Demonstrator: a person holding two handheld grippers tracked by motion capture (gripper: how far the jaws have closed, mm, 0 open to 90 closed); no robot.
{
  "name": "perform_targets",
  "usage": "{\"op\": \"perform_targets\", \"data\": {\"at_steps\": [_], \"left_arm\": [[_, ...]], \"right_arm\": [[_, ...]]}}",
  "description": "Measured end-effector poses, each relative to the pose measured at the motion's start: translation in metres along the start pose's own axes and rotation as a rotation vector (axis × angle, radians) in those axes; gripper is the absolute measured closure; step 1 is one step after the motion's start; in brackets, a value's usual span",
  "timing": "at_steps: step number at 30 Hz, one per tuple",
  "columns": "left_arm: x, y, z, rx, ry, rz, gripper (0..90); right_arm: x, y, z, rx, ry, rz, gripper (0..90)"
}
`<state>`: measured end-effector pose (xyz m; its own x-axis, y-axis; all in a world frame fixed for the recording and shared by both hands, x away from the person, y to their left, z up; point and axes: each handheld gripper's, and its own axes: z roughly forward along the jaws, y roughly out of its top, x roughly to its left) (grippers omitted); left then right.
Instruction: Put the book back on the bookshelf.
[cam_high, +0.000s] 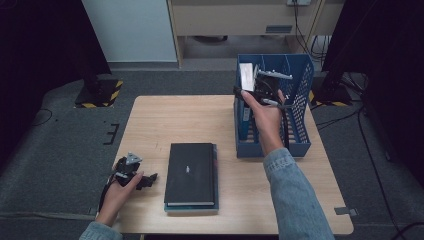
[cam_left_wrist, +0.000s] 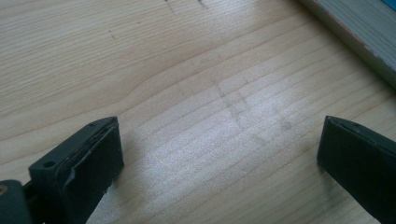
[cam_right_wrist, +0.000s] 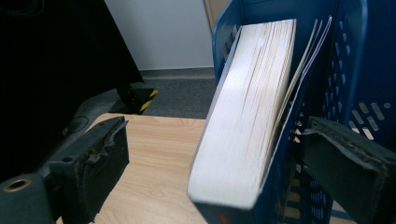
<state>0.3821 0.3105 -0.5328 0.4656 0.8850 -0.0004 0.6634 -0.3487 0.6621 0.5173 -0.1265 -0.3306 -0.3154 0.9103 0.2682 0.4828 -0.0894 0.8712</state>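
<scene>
Right gripper (cam_high: 252, 86) sits at the open front of the blue perforated plastic file rack (cam_high: 300, 107) on the right half of the pale wooden worktop (cam_high: 190, 120); its jaws stand wide apart, one each side of the thick white-paged book with a blue cover (cam_right_wrist: 245, 121), pads not pressing on it, so the book is not gripped. That book stands on end in the rack's left compartment, leaning a little, page edges toward the gripper, a few thin loose sheets (cam_right_wrist: 308, 56) tucked between it and the rack's divider wall. Judged from this, the book has been slotted upright so the rack walls hold it, and the wide jaws leave it standing on its own. Left gripper (cam_high: 134, 175) lies low at the worktop's near left edge, jaws spread wide with only bare wood between them, holding nothing; it seems parked out of the way. Just beside it lies a black hardcover notebook (cam_high: 190, 172) flat on top of a teal-covered book (cam_high: 216, 172) whose edge peeks out, likely next for filing. In the way: the rack's divider and the leaning book narrow the slot. Beyond the worktop, grey carpet (cam_high: 60, 145) and a stand base with yellow-black hazard tape (cam_high: 100, 95).
</scene>
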Motion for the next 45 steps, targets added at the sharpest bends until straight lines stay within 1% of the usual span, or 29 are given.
{"op": "perform_targets", "data": {"at_steps": [3,6,9,10,11,12,13,15,16,17,18,21,24,25,28,30,32,33,35,37,39,41,42,44,45], "left_arm": [[0.0,0.0,0.0,-0.004,0.003,-0.002,0.0],[0.0,-0.001,0.0,-0.007,0.003,-0.003,0.0],[0.0,-0.001,0.001,-0.012,0.005,-0.004,0.0],[0.0,-0.001,0.001,-0.013,0.005,-0.003,0.0],[-0.001,-0.001,0.001,-0.017,0.007,-0.005,0.0],[-0.001,-0.001,0.001,-0.017,0.007,-0.005,0.0],[-0.001,-0.002,0.001,-0.021,0.008,-0.008,0.0],[-0.001,-0.002,0.001,-0.025,0.01,-0.01,0.0],[-0.001,-0.002,0.001,-0.025,0.01,-0.01,0.0],[-0.001,-0.002,0.001,-0.031,0.01,-0.009,0.0],[-0.002,-0.003,0.001,-0.036,0.011,-0.008,0.0],[-0.002,-0.004,0.001,-0.048,0.013,-0.011,0.0],[-0.002,-0.005,0.001,-0.046,0.011,-0.007,0.0],[-0.002,-0.005,0.001,-0.047,0.01,-0.006,0.0],[-0.002,-0.005,0.001,-0.047,0.008,-0.004,0.0],[-0.003,-0.005,0.001,-0.048,0.006,-0.003,0.0],[-0.003,-0.005,0.001,-0.048,0.007,-0.004,0.0],[-0.003,-0.005,0.001,-0.048,0.006,-0.004,0.0],[-0.003,-0.005,0.0,-0.046,0.007,-0.003,0.0],[-0.003,-0.006,0.0,-0.048,0.003,-0.001,0.0],[-0.003,-0.006,-0.001,-0.047,-0.001,0.003,0.0],[-0.003,-0.007,-0.001,-0.047,-0.005,0.003,0.0],[-0.003,-0.007,-0.002,-0.042,-0.007,0.006,0.0],[-0.002,-0.007,-0.006,-0.047,-0.013,-0.012,2.8],[-0.001,-0.006,-0.008,-0.059,-0.021,-0.022,3.2]], "right_arm": [[0.001,-0.005,-0.008,-0.011,0.004,-0.035,6.0],[0.003,-0.011,-0.018,-0.014,-0.017,-0.074,6.0],[0.003,-0.021,-0.03,-0.034,-0.005,-0.091,5.4],[0.003,-0.025,-0.033,-0.032,-0.006,-0.107,4.8],[0.003,-0.03,-0.037,-0.034,-0.008,-0.112,5.3],[0.003,-0.03,-0.037,-0.034,-0.008,-0.112,5.3],[0.002,-0.04,-0.044,-0.038,-0.001,-0.105,5.9],[0.0,-0.051,-0.05,-0.048,0.03,-0.075,5.9],[0.0,-0.051,-0.05,-0.048,0.03,-0.075,5.9],[0.0,-0.061,-0.054,-0.051,0.043,-0.074,5.9],[0.0,-0.066,-0.055,-0.047,0.051,-0.073,5.8],[0.002,-0.081,-0.058,-0.035,0.074,-0.08,5.8],[0.004,-0.096,-0.061,-0.021,0.097,-0.09,5.9],[0.004,-0.101,-0.062,-0.026,0.09,-0.085,6.1],[0.004,-0.116,-0.062,-0.022,0.109,-0.077,6.2],[0.006,-0.125,-0.062,-0.014,0.113,-0.091,6.2],[0.008,-0.132,-0.061,0.002,0.133,-0.1,6.0],[0.01,-0.136,-0.06,0.012,0.138,-0.11,6.3],[0.014,-0.145,-0.059,0.034,0.131,-0.147,7.1],[0.018,-0.155,-0.058,0.054,0.131,-0.172,7.2],[0.022,-0.165,-0.058,0.077,0.139,-0.186,7.4],[0.026,-0.174,-0.059,0.092,0.134,-0.211,10.4],[0.028,-0.178,-0.059,0.092,0.123,-0.232,11.3],[0.031,-0.186,-0.06,0.102,0.119,-0.27,11.6],[0.033,-0.189,-0.06,0.105,0.122,-0.275,12.2]]}}
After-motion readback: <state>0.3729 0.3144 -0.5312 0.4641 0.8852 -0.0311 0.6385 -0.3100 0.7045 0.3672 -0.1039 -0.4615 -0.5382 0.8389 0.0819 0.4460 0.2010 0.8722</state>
